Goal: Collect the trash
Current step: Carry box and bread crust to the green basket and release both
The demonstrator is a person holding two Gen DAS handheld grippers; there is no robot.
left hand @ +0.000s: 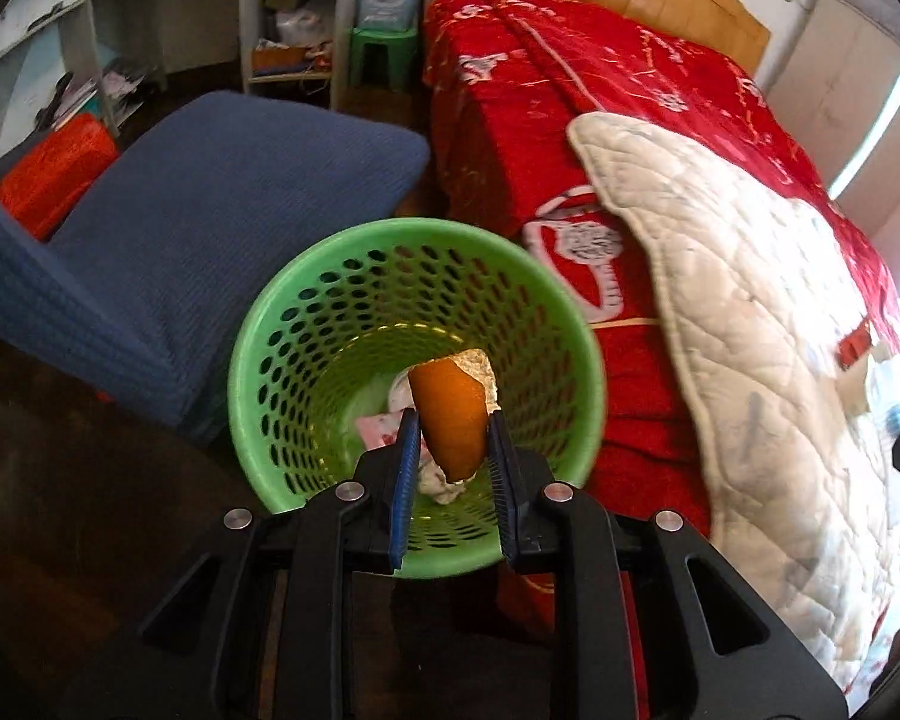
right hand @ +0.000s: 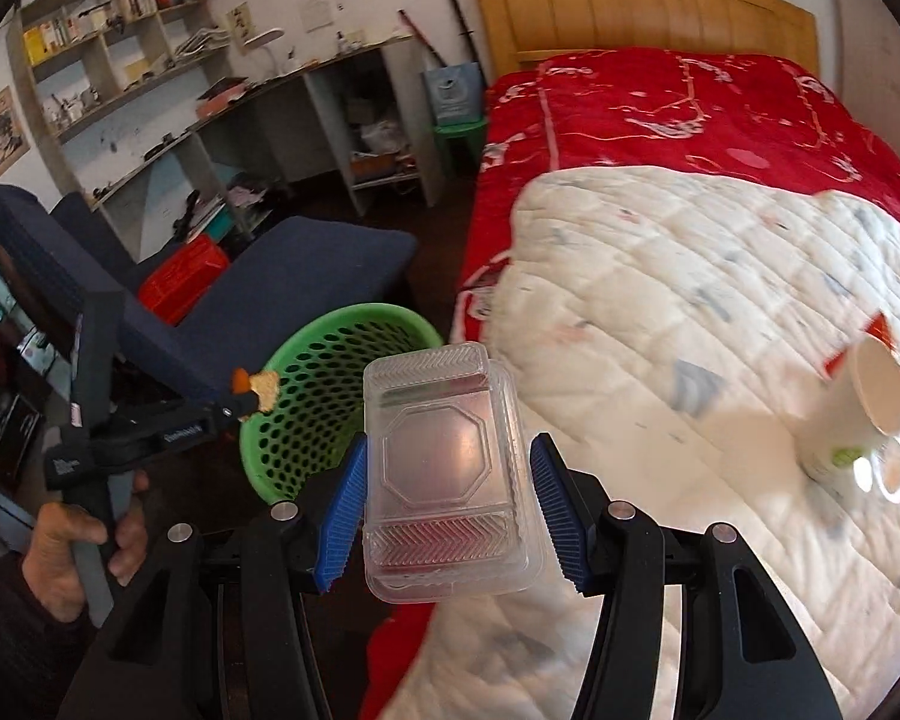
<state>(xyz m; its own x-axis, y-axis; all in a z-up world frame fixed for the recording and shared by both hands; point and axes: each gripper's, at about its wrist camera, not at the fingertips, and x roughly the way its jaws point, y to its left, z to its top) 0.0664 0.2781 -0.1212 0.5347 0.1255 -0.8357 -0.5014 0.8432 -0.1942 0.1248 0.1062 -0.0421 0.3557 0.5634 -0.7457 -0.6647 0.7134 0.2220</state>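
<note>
My left gripper (left hand: pixel 453 429) is shut on a piece of orange peel (left hand: pixel 453 420) and holds it over the mouth of a green perforated trash basket (left hand: pixel 306 324) that has some paper scraps at its bottom. The basket also shows in the right wrist view (right hand: pixel 324 372), with the left gripper (right hand: pixel 243 402) and peel (right hand: pixel 252 385) at its near rim. My right gripper (right hand: pixel 447 480) is shut on a clear plastic clamshell container (right hand: pixel 444 462), held above the bed edge to the right of the basket.
A bed with a red blanket (right hand: pixel 660 102) and a white quilt (right hand: pixel 690 324) fills the right. A paper cup (right hand: pixel 864 414) lies on the quilt. A blue chair (left hand: pixel 222 204) stands left of the basket, with shelves (right hand: pixel 150 90) behind.
</note>
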